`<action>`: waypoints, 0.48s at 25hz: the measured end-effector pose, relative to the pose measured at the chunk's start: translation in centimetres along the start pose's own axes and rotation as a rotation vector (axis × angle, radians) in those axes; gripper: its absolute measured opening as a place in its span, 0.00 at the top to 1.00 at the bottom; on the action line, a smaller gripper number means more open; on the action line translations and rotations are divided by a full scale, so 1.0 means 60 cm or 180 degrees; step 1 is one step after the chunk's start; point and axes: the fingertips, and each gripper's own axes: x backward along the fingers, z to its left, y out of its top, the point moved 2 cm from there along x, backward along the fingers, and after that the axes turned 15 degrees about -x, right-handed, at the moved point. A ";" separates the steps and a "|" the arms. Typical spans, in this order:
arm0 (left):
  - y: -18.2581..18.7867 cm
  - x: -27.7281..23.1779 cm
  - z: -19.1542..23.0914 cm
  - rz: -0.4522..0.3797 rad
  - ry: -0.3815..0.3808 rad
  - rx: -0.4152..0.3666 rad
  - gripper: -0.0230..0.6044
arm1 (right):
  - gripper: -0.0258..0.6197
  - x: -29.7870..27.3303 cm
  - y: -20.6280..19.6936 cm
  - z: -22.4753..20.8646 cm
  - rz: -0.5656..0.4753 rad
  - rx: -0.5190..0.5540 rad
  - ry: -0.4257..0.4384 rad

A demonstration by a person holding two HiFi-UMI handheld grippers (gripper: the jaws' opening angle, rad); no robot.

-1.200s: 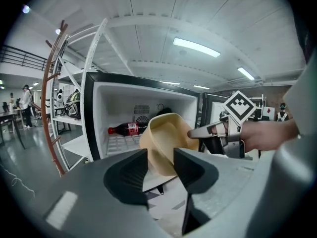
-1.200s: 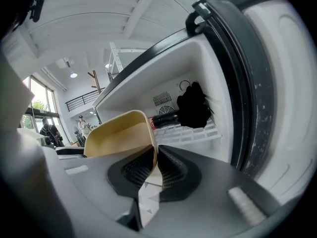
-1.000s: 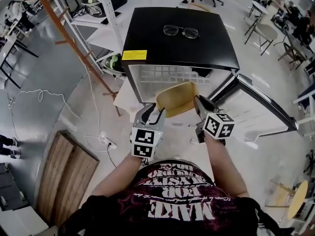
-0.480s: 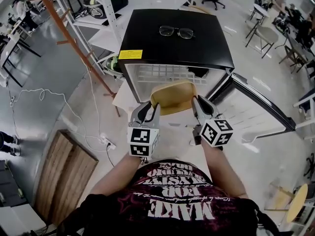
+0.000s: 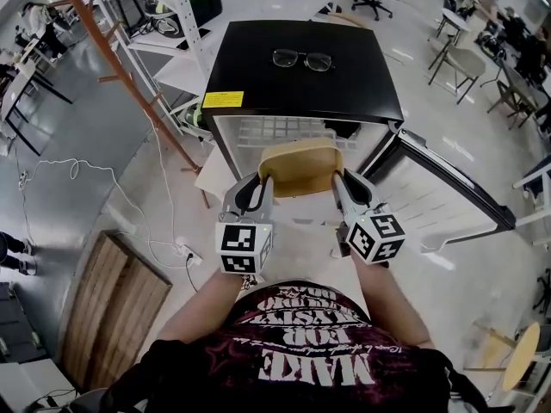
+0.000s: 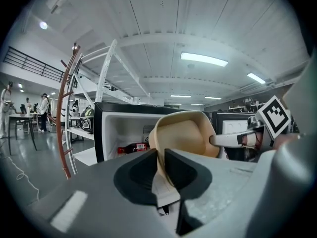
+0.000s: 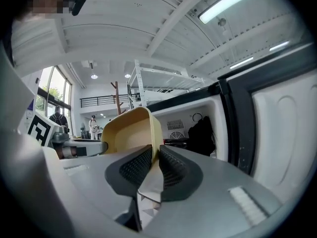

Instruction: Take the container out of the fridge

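1. Tan plastic container (image 5: 301,169) hangs in the air just in front of the open fridge (image 5: 301,67). The door (image 5: 448,188) is swung out to the right.
2. Left gripper (image 5: 260,189) is clamped on the container's left rim and right gripper (image 5: 343,188) on its right rim. Both gripper views show the thin wall pinched between the jaws.
3. Change over the last second: container and both grippers have eased back toward the person and slightly left, away from the opening. The grip looks the same.
4. Read: extraction is essentially done. What's left is clearing the door and setting it down.
5. Red bottle (image 6: 131,148) is inside the fridge; glasses (image 5: 302,58) lie on top.
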 end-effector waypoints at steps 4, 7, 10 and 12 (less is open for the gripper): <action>0.020 0.001 0.008 -0.0087 0.0038 -0.0041 0.89 | 0.84 0.007 0.010 0.013 -0.0029 0.0280 -0.0010; 0.035 0.002 0.015 -0.0118 0.0053 -0.0087 0.90 | 0.83 0.009 0.019 0.024 -0.0023 0.0430 -0.0004; 0.046 0.000 0.019 -0.0134 0.0045 -0.0145 0.90 | 0.83 0.011 0.026 0.030 0.0002 0.0554 -0.0013; 0.053 0.000 0.020 -0.0160 0.0031 -0.0167 0.90 | 0.83 0.014 0.033 0.033 -0.0003 0.0637 -0.0022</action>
